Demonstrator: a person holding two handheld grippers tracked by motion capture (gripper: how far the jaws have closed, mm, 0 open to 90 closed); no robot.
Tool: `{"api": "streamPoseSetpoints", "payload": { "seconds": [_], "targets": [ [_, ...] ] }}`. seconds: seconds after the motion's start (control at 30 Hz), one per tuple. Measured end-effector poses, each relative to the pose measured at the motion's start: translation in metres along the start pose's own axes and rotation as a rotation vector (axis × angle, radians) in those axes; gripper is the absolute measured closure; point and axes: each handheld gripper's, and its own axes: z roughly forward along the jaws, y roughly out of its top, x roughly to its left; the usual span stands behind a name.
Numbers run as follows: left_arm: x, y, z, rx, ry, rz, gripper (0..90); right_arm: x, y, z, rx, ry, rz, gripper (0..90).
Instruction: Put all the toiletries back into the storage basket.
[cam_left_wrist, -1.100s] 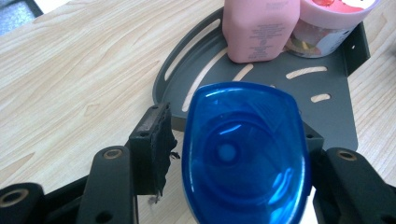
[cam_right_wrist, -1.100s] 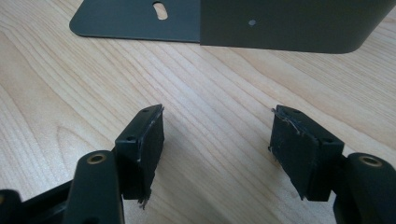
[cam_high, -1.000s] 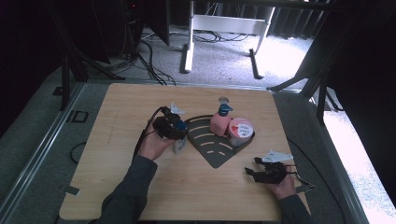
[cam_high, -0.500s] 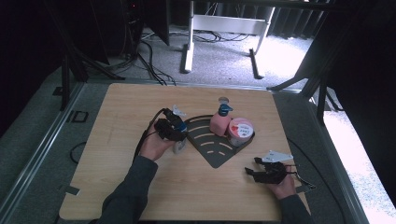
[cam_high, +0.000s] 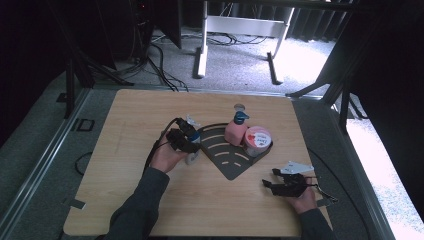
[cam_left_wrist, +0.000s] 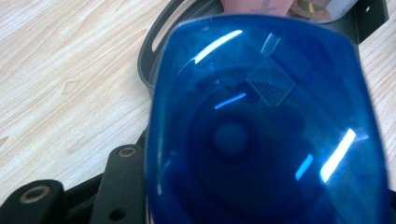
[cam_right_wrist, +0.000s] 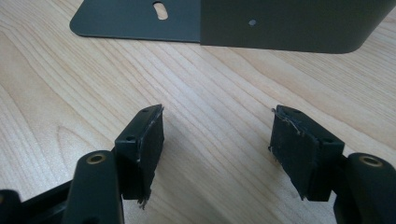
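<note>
My left gripper (cam_high: 192, 141) stands at the left edge of the black fan-shaped tray (cam_high: 229, 167), shut on a blue translucent container (cam_left_wrist: 266, 135). Its jaws have just been closing with that container between them. In the left gripper view the container hides most of the jaws. On the tray's far side stand a pink bottle with a blue cap (cam_high: 235, 130) and a white tub with a pink lid (cam_high: 258, 140). My right gripper (cam_high: 270, 183) lies open on the wood near the front right, nothing between its pads (cam_right_wrist: 148, 140). It faces the tray's dark wall (cam_right_wrist: 280, 23).
The wooden table (cam_high: 130, 120) has bare wood to the left and along the front. A small round grey piece (cam_high: 239, 106) lies behind the pink bottle. Metal frame legs and cables stand on the floor beyond the far edge.
The left gripper with the blue container has shifted slightly at the tray's left edge. The right gripper has kept still.
</note>
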Motion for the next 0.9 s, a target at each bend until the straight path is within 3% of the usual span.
{"api": "streamPoseSetpoints", "payload": {
  "seconds": [0.9],
  "targets": [
    [0.002,-0.0013,0.0057,0.044,-0.014,0.001,52.3,0.0,0.0,0.0,0.0,0.001,0.0,34.2]
  ]
}}
